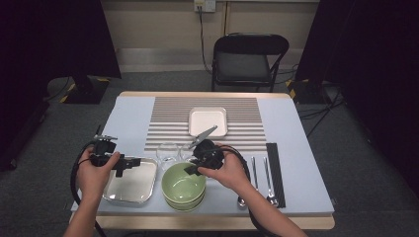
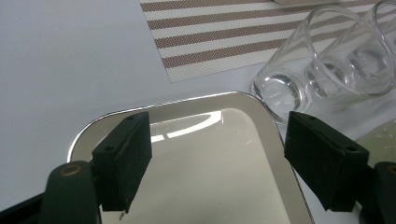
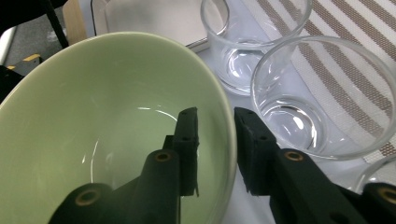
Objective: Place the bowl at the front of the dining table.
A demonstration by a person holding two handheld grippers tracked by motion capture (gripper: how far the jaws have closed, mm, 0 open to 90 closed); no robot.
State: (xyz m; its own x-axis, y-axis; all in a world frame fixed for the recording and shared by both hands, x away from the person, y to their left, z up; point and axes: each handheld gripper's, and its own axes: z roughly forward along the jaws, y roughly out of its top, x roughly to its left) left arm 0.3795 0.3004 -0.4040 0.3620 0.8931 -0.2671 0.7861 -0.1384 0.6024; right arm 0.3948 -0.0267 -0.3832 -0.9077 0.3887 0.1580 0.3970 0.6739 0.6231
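Note:
A pale green bowl [image 1: 183,186] [image 3: 93,116], stacked on another one, stands near the table's front edge. My right gripper [image 1: 191,169] [image 3: 216,149] straddles its right rim, one jaw inside and one outside. A narrow gap still shows between the inner pad and the wall, so it is open. My left gripper [image 1: 132,163] [image 2: 217,154] hovers open over the far end of a shiny steel tray [image 1: 129,186] [image 2: 224,182], with nothing between its pads. Clear glasses [image 1: 168,151] [image 3: 322,93] stand just beyond the bowl and tray.
A white square plate [image 1: 207,121] lies on the striped placemat [image 1: 168,118] at the table's middle. Cutlery [image 1: 255,174] and a black strip [image 1: 275,173] lie to the right of the bowl. A folding chair [image 1: 247,59] stands behind the table.

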